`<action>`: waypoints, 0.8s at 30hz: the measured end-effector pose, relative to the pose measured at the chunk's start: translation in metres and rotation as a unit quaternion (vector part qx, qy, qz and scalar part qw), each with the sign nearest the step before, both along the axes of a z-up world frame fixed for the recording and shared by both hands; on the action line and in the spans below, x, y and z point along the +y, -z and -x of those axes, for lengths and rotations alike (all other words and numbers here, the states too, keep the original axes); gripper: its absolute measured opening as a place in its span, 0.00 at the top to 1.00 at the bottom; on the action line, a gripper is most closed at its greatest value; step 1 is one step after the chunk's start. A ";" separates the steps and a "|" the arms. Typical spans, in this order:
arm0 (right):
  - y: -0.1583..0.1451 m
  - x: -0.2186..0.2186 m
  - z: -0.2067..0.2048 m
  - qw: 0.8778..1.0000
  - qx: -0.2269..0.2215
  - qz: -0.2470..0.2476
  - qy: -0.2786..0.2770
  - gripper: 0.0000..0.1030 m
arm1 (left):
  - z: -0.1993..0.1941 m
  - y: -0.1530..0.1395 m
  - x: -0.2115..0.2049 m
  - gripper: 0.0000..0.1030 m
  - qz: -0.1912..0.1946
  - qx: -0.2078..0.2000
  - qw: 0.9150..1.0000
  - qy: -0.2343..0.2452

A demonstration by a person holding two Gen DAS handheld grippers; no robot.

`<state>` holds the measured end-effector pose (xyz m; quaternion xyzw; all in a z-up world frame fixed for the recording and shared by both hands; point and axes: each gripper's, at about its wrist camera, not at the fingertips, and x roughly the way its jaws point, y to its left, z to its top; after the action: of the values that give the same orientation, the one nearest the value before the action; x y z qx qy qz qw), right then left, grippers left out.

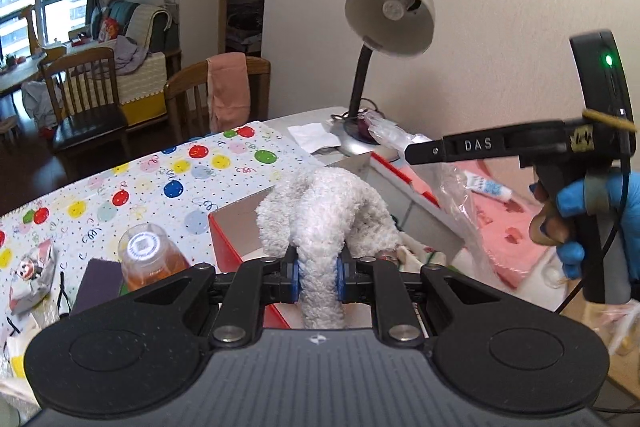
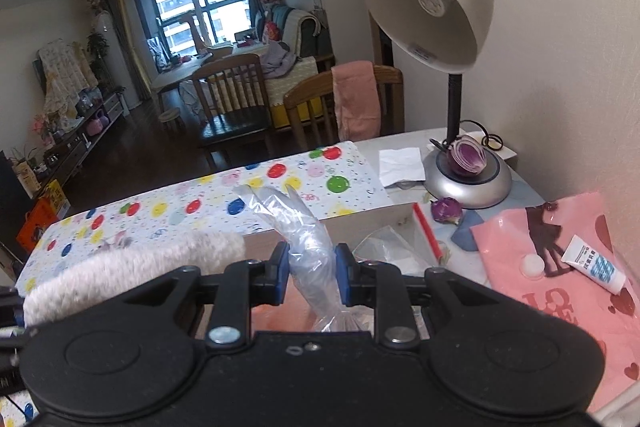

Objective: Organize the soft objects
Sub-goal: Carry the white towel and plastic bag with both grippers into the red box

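Note:
My left gripper [image 1: 317,273] is shut on a white fluffy plush toy [image 1: 324,211], held over an open red-and-white box [image 1: 236,227]. The plush also shows at the left of the right wrist view [image 2: 132,267]. My right gripper [image 2: 312,273] is shut on a clear plastic bag [image 2: 298,223], above the same box's wall [image 2: 360,223]. In the left wrist view the right gripper's body [image 1: 520,145], held by a blue-gloved hand [image 1: 592,211], stands to the right, with the bag [image 1: 390,133] at its tip.
A desk lamp [image 2: 464,171] stands at the back right with a halved purple onion [image 2: 466,157] on its base. A pink bag [image 2: 568,259] with a white tube [image 2: 596,263] lies at the right. A balloon-print cloth [image 1: 140,187] covers the table; a capped bottle [image 1: 146,259] stands at the left.

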<state>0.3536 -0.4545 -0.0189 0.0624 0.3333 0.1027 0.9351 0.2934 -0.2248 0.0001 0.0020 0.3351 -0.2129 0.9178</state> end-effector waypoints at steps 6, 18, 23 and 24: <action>0.020 -0.008 -0.032 1.000 0.022 0.003 0.012 0.78 | -0.022 0.016 -0.023 0.85 -0.022 0.003 1.000 -0.005; 0.069 -0.017 -0.096 0.996 0.079 -0.001 0.028 0.78 | -0.069 0.050 -0.064 0.85 -0.033 0.032 0.999 -0.001; 0.090 -0.011 -0.107 0.995 0.097 0.009 0.027 0.78 | -0.081 0.068 -0.072 0.85 -0.035 0.056 0.998 -0.001; 0.094 -0.009 -0.108 0.995 0.100 0.013 0.026 0.78 | -0.084 0.071 -0.073 0.85 -0.036 0.060 0.998 -0.002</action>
<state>0.4617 -0.4637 -0.1127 0.0692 0.4246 0.0671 0.9002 0.3771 -0.2981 -0.0708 0.0216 0.3971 -0.1985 0.8958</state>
